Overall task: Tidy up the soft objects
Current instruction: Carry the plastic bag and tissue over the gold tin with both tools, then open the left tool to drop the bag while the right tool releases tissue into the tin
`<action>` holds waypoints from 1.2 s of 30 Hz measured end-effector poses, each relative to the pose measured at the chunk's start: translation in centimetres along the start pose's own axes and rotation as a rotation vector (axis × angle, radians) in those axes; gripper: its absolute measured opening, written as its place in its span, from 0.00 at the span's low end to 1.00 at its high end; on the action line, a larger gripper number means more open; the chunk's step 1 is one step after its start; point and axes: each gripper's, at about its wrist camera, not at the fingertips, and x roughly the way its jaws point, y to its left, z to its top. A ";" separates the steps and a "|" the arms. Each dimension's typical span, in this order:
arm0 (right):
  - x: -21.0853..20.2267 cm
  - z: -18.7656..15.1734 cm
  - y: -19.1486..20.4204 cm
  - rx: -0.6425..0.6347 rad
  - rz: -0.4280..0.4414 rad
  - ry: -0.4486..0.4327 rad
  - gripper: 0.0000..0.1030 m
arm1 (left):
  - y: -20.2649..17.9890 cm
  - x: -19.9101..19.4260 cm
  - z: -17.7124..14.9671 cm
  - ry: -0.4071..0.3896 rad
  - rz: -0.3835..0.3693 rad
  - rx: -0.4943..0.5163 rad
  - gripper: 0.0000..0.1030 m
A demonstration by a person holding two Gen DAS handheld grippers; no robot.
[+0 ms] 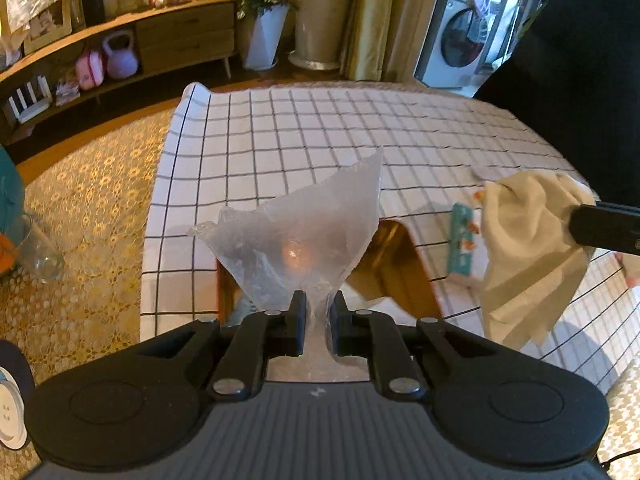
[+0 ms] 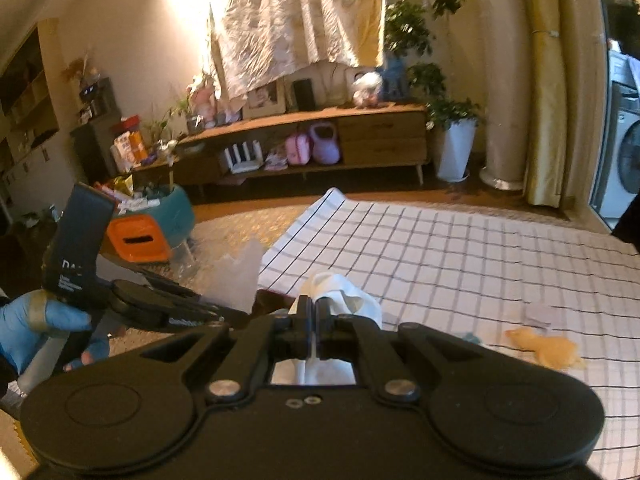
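Note:
My left gripper point(image 1: 317, 312) is shut on a crumpled clear plastic sheet point(image 1: 304, 236), which fans upward above a shiny copper-coloured container point(image 1: 396, 264) on the checked tablecloth point(image 1: 320, 132). My right gripper point(image 2: 313, 310) is shut on a cream-white cloth point(image 2: 348, 294); the same cloth point(image 1: 528, 248) hangs from it at the right of the left wrist view. A yellow soft toy point(image 2: 548, 346) lies on the cloth-covered table to the right. The left gripper point(image 2: 224, 314) and the plastic sheet point(image 2: 240, 280) show at the left of the right wrist view.
A teal tissue pack point(image 1: 460, 240) lies on the table beside the container. A glass jar point(image 1: 38, 256) stands on the patterned carpet point(image 1: 88, 200) at left. An orange box point(image 2: 138, 238) and teal stool point(image 2: 176, 216) are beyond the table. A wooden sideboard point(image 2: 320, 140) lines the far wall.

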 end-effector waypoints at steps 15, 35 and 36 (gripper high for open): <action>8.3 -3.2 0.8 0.041 -0.021 0.152 0.01 | 2.1 5.9 0.5 0.060 -0.035 -0.027 0.12; 11.7 -6.6 1.6 0.063 0.000 0.262 0.01 | 2.1 9.4 0.3 0.108 -0.067 -0.023 0.12; 11.7 -6.7 1.6 0.063 0.004 0.261 0.01 | 2.0 9.3 0.3 0.106 -0.064 -0.014 0.12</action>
